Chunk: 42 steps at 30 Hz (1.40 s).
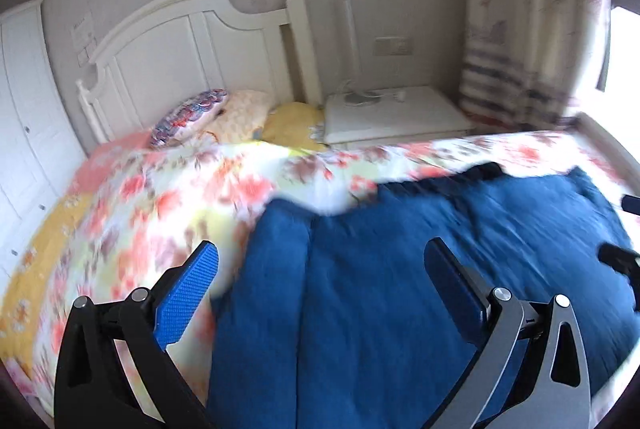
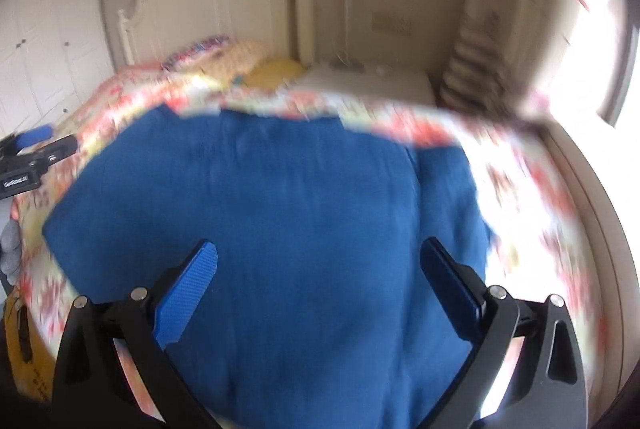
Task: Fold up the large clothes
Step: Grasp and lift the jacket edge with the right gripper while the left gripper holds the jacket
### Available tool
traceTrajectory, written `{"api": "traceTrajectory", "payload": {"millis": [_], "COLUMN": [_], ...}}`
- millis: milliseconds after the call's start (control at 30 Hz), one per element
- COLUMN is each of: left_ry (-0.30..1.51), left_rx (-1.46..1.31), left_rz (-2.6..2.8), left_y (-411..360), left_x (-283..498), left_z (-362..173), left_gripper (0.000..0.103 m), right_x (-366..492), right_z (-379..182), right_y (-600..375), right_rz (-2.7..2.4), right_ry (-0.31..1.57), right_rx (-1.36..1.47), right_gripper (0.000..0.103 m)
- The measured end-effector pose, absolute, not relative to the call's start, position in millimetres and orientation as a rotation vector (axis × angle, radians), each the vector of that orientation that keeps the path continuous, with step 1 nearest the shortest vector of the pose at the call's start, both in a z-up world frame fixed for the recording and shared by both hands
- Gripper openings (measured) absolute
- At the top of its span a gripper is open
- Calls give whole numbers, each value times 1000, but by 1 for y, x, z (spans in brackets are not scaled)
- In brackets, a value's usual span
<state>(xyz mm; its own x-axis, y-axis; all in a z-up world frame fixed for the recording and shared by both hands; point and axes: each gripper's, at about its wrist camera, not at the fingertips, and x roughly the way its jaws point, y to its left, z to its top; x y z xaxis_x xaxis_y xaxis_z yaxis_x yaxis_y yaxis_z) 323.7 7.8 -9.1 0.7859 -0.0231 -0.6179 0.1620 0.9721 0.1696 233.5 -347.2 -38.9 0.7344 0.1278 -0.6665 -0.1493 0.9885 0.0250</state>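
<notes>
A large dark blue garment (image 1: 420, 269) lies spread on the floral bedspread (image 1: 152, 205), with a lengthwise fold line down its left part. My left gripper (image 1: 322, 261) hovers open over the garment's left edge, nothing between its blue-padded fingers. In the right wrist view the same blue garment (image 2: 280, 209) fills the middle, and my right gripper (image 2: 320, 257) hangs open above it, holding nothing. The left gripper (image 2: 36, 153) shows at the left edge of that view, and part of the right gripper (image 1: 624, 257) shows at the right edge of the left view. Both views are motion-blurred.
A white headboard (image 1: 192, 41) stands at the back with pillows (image 1: 224, 113) below it. A white nightstand (image 1: 396, 117) sits beside the bed. A patterned curtain (image 1: 516, 29) hangs at the bright window on the right. White wardrobe doors (image 1: 24, 109) line the left.
</notes>
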Motion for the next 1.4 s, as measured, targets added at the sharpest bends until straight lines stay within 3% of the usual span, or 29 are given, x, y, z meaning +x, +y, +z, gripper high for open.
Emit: {"api": "traceTrajectory", "payload": {"millis": [200,333,433,567,700,867,1067,1300,1333,1367,1400], "left_ry": [938,929,908,896,876,873,874,875,871,861,845], "left_rx": [306,280,303,314,331,330,318,294,290,301,318], "left_rz": [-68,-69,-60,-51,-40,-40,-54,27,36,39,42], "left_y": [-20,-13,-15,-19,-20,-20,-19,-13,-13,-15,-19], "left_x": [424,421,414,417,417,417,418,422,421,420,417], "left_z": [-94,-96,-98,-99,-98,-97,-97,-97,-96,-95,-93], "left_gripper": [99,99,99,99,99,99,99,99,99,99,99], "right_x": [347,358,321,204,96,45,104,205,209,210,206], "right_z": [-78,-89,-69,-50,-76,-115,-133,-135,-137,-139,-144], "right_y": [-343,-357,-377,-428,-472,-474,-444,-432,-433,-440,-449], "right_rz": [124,172,172,269,210,211,198,31,36,50,62], "right_ry": [919,983,896,709,680,714,771,701,690,655,621], "right_rx": [0,104,181,421,642,834,761,770,782,832,892], "right_gripper": [100,100,100,100,100,101,100,101,93,76,40]}}
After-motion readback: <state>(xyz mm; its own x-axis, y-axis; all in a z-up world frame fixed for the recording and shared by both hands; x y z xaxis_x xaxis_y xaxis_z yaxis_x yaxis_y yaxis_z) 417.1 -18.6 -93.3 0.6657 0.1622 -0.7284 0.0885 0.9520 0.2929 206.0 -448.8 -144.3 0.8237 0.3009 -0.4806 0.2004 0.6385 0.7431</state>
